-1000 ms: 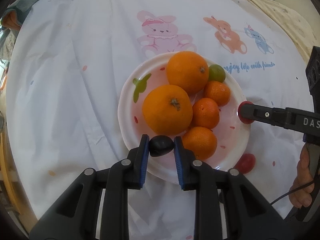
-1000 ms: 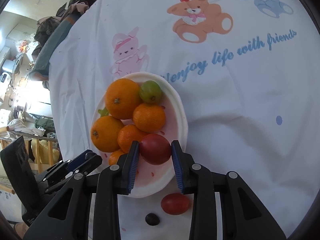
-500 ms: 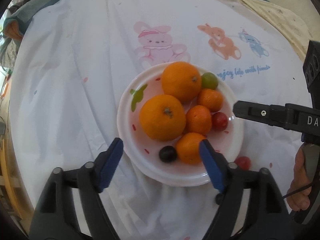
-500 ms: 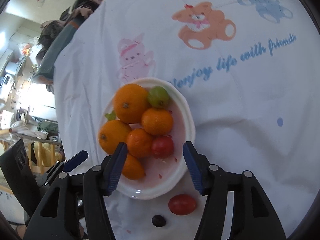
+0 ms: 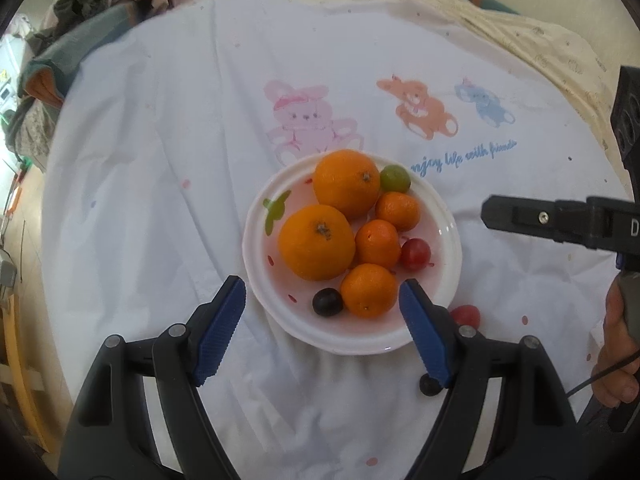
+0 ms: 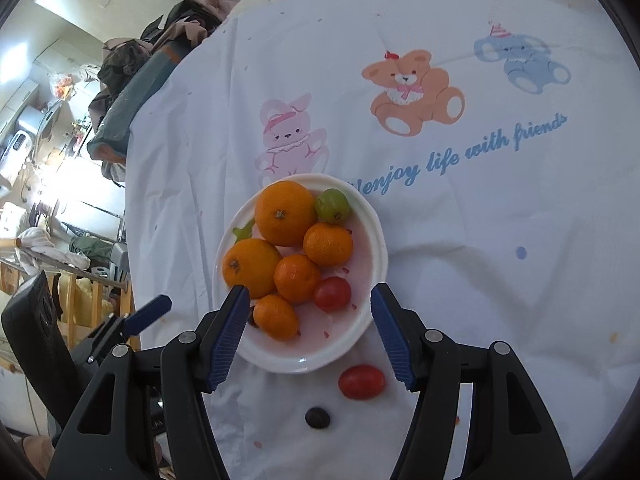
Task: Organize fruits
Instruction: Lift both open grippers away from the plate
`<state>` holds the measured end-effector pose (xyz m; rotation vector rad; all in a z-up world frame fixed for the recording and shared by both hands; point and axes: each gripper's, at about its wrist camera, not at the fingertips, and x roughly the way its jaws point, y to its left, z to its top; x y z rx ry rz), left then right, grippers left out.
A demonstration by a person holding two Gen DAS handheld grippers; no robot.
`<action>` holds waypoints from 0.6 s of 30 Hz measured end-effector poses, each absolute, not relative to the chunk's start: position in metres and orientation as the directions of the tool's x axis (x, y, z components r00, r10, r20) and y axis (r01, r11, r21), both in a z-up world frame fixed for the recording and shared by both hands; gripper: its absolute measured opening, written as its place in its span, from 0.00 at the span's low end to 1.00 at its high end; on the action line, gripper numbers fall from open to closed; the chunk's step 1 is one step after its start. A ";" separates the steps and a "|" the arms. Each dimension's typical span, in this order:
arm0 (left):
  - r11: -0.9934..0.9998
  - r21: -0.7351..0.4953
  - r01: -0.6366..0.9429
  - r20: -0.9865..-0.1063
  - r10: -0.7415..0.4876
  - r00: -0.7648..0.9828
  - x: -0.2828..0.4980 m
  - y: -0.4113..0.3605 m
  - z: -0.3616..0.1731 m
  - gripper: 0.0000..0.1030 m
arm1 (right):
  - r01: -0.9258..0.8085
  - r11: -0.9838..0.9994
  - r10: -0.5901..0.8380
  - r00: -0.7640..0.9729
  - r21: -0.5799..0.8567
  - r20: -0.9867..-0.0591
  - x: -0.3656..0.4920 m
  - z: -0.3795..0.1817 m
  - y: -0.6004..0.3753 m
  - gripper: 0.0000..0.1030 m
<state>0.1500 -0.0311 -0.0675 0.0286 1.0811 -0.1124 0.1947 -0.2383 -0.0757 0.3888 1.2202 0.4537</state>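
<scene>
Fruits that were pinched a second ago now lie free: the dark grape [image 5: 327, 302] and red tomato [image 6: 332, 294] rest on the white plate [image 5: 451, 240], below and between the spread, empty jaws of the left gripper [image 5: 322, 332] and right gripper [image 6: 308, 336]. Also on the plate are oranges [image 5: 316, 242] and a green fruit [image 5: 395, 178]. Another tomato [image 6: 362, 382] and dark grape [image 6: 318, 417] lie on the cloth [image 5: 160, 160] just beside it.
</scene>
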 end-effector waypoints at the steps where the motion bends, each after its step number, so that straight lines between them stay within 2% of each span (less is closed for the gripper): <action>1: 0.994 -0.028 0.104 -0.875 -0.074 0.478 0.147 -0.031 -0.063 0.74 | -0.125 0.847 0.530 0.279 0.517 -0.800 0.192 -0.073 -0.239 0.64; 8: 0.997 -0.009 0.071 -0.826 -0.047 0.561 0.120 -0.022 -0.031 0.74 | -0.121 0.850 0.522 0.317 0.512 -0.792 0.168 -0.055 -0.256 0.64; 12: 0.998 -0.063 0.019 -0.829 -0.063 0.556 0.107 -0.007 -0.026 0.74 | -0.107 0.854 0.514 0.330 0.509 -0.792 0.155 -0.051 -0.264 0.64; 18: 0.996 -0.076 -0.039 -0.828 -0.041 0.559 0.086 0.008 -0.021 0.74 | -0.100 0.861 0.501 0.335 0.498 -0.798 0.137 -0.048 -0.273 0.64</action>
